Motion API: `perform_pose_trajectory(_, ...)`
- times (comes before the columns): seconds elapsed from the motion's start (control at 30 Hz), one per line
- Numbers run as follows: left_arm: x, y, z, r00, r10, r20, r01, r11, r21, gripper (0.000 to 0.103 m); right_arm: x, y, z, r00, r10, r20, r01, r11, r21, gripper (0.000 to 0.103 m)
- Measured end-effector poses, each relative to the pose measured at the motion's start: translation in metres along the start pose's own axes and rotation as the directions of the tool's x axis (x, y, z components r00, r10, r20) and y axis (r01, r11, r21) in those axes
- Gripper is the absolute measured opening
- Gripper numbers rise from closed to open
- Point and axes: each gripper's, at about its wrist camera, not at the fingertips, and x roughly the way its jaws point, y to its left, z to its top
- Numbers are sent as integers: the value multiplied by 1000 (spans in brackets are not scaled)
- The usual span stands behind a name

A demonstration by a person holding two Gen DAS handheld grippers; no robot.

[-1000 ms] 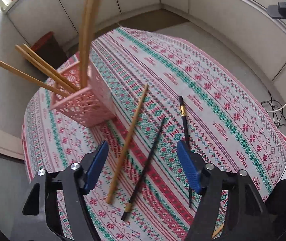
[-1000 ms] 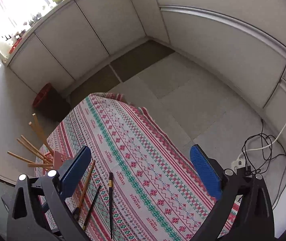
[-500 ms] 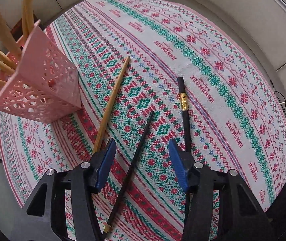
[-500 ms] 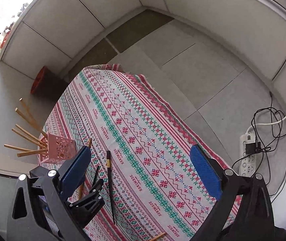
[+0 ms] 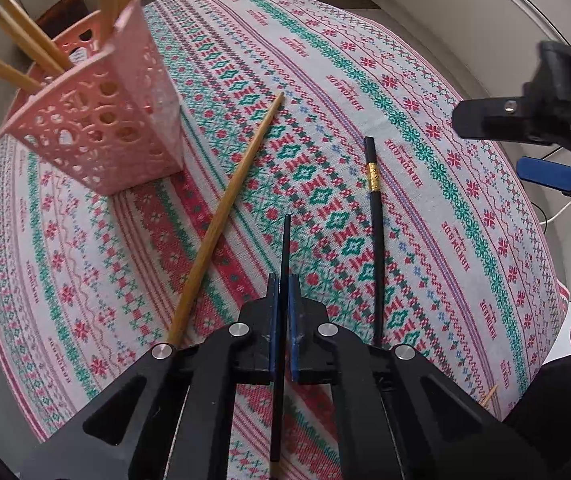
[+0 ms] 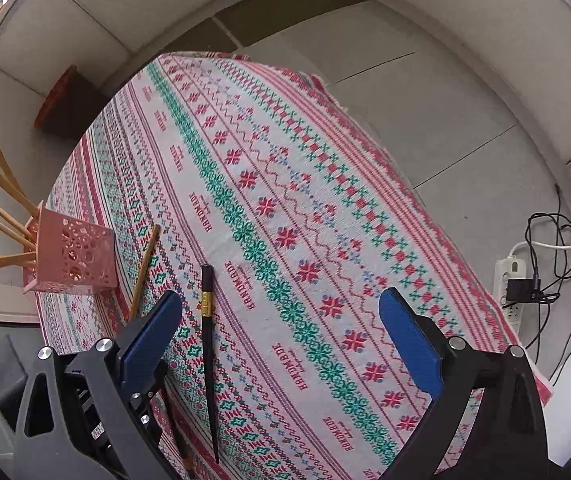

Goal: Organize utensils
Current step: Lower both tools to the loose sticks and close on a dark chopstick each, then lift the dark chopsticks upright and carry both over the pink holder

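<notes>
My left gripper is shut on a thin black chopstick that runs between its blue pads. A second black chopstick with a gold band lies just to its right, and also shows in the right wrist view. A wooden chopstick lies to the left, pointing toward the pink perforated holder, which holds several wooden chopsticks. My right gripper is open and empty above the patterned tablecloth; it shows in the left wrist view at the right edge.
The pink holder stands near the table's left edge. A small wooden stick tip lies at the cloth's near right edge. A power strip with cables lies on the floor to the right. A red-topped stool stands beyond the table.
My left gripper dropped to the cloth and shut on the thin black chopstick. My right gripper moved lower and closer to the table, still open.
</notes>
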Motion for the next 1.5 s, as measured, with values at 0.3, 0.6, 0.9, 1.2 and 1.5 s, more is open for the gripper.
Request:
perform_pose_trajectory(0.3,-87,20,-47,986,31,161,-16,995,-95,3,43,41,-8,997,-36,-74,30,996,-79,88)
perform_pose_trajectory(0.6,-158,20,-42,907,156,390,-91,979,-180,3,44,63,-25,997,-83,8,83,980,-182,7)
perform_pose_trajectory(0.9,-182,32,-47,874,172,454,-70,970,-234,3,-39,66,-47,991,128,50,-108,951,-288,7)
perform_pose_trajectory(1.2,-217,47,-59,833,205,514,-55,955,-291,3,-132,81,-86,948,294,119,-206,855,-477,7)
perform_pose_trajectory(1.5,-262,59,-41,768,234,596,-29,942,-334,3,-225,107,-73,842,482,243,-319,807,-497,7)
